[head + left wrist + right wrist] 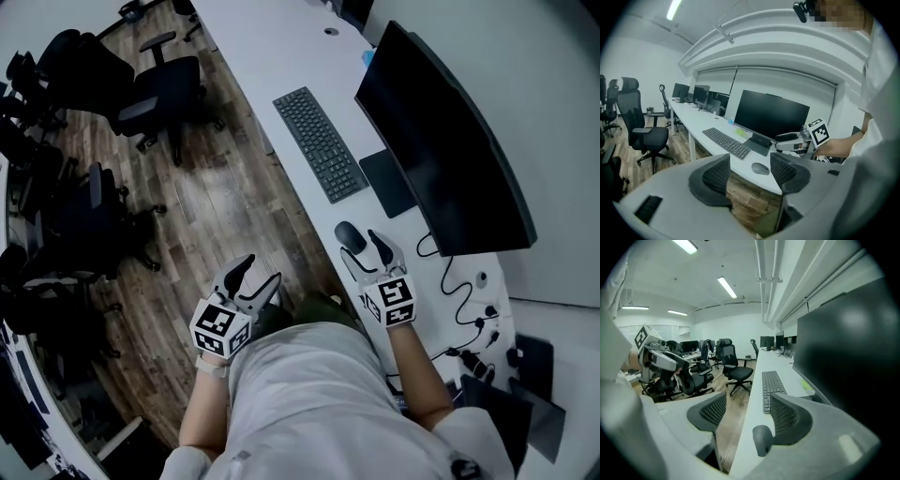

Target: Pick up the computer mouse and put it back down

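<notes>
Start at the computer mouse (350, 236): flat on the white desk (272, 56), a little past the keyboard (321, 142) at its end nearer the person, close to the desk's front edge. Long axis roughly in line with the keyboard's length, nose toward the keyboard, tail toward the person.

Directly behind the tail, on the side away from the keyboard, the right gripper (364, 253), fingers spread wide and gripping nothing. Seen from the right gripper view, the mouse (761, 439) low in the gap and off centre, hard by the right-hand pad (783, 416) and well clear of the left-hand one; touching that pad or not, cannot tell. Aimed straight down the mouse's length toward the keyboard (771, 390), so set up for a squeeze across the two narrow flanks. Probably calls for easing forward and down, plus a slight sideways shift to centre the mouse before closing.

Farther from the keyboard again, the left gripper (260, 274): off the desk altogether, out over the wooden floor, fingers likewise wide apart and empty. Through its gap the mouse (760, 168) shows, but well beyond the pads. Nearer by far, then, the right gripper.

Behind the keyboard, the dark monitor (441, 159).
</notes>
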{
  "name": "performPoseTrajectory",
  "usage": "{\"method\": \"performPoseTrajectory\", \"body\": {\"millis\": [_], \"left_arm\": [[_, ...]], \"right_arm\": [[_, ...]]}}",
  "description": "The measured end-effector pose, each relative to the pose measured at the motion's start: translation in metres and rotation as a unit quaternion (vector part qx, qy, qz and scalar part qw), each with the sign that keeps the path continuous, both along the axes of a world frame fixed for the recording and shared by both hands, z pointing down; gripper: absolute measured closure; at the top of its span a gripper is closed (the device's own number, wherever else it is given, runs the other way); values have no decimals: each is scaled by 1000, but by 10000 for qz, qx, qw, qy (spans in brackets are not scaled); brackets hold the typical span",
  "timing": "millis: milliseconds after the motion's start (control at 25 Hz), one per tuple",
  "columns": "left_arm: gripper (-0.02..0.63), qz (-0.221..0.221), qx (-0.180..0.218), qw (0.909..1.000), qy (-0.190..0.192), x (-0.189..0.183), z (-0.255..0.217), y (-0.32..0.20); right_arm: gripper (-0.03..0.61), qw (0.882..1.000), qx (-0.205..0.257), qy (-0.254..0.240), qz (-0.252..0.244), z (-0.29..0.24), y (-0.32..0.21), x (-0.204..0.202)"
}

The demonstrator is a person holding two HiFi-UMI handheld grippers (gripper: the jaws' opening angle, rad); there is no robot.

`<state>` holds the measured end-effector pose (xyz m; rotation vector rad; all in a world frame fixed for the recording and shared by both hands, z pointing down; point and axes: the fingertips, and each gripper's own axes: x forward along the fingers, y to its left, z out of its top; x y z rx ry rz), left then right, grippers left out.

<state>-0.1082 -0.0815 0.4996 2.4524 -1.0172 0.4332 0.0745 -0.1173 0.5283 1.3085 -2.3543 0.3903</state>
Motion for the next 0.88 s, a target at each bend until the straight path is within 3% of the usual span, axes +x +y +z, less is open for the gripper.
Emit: {"method": "performPoseTrajectory", "body": {"millis": [400, 880], "left_arm": [[350, 661, 174, 9971, 347, 32, -22, -9], [350, 1478, 448, 9861, 607, 82, -49, -12]], "right_arm": [[288, 9967, 651, -267, 397, -67, 38, 3], [288, 9874, 1161, -485, 964, -111, 79, 24]]}}
